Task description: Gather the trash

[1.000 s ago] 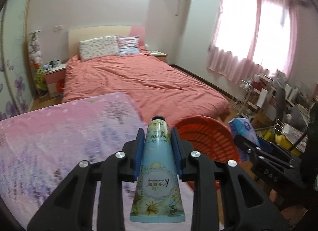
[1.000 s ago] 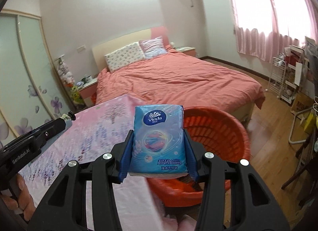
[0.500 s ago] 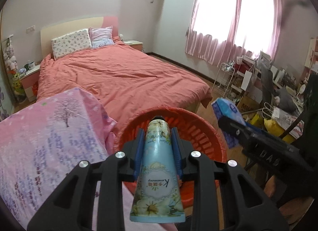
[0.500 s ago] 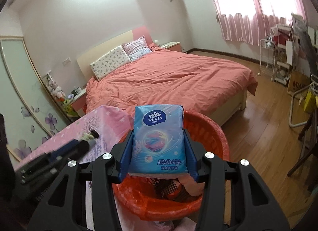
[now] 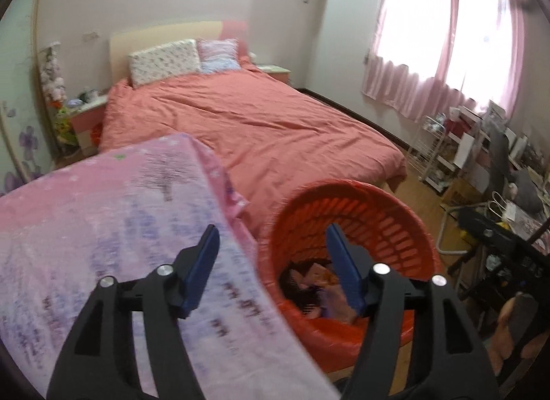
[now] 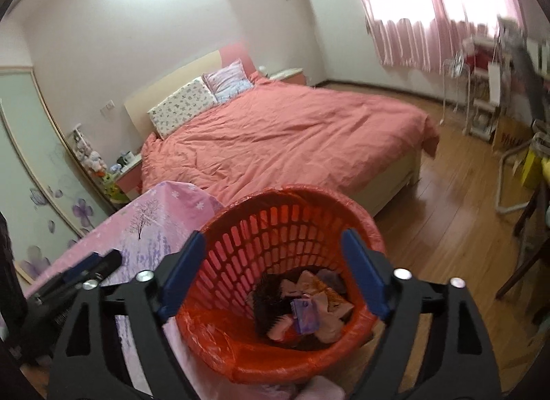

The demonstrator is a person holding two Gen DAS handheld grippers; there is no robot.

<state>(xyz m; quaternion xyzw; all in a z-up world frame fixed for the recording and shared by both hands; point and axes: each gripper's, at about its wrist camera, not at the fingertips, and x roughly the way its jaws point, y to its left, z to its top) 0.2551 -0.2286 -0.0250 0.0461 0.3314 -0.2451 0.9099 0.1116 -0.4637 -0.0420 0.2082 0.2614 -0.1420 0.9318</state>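
An orange slatted trash basket (image 5: 371, 218) (image 6: 275, 224) lined with an orange bag stands on the floor beside a table. Several pieces of trash (image 6: 306, 303) lie in its bottom, also partly seen in the left wrist view (image 5: 316, 283). My left gripper (image 5: 273, 242) is open and empty, over the basket's left rim and the table edge. My right gripper (image 6: 273, 248) is open and empty, directly above the basket. The left gripper (image 6: 86, 271) shows at the left of the right wrist view.
A table with a pink and lilac cloth (image 5: 103, 221) (image 6: 151, 218) is left of the basket. A bed with a coral cover (image 5: 247, 125) (image 6: 292, 135) lies beyond. A wooden floor (image 6: 457, 200), chairs and cluttered shelves (image 5: 481, 159) are at the right.
Both grippers have opened. The blue tube has left my left gripper and the blue tissue pack has left my right gripper. Both cameras tilted down toward the basket.
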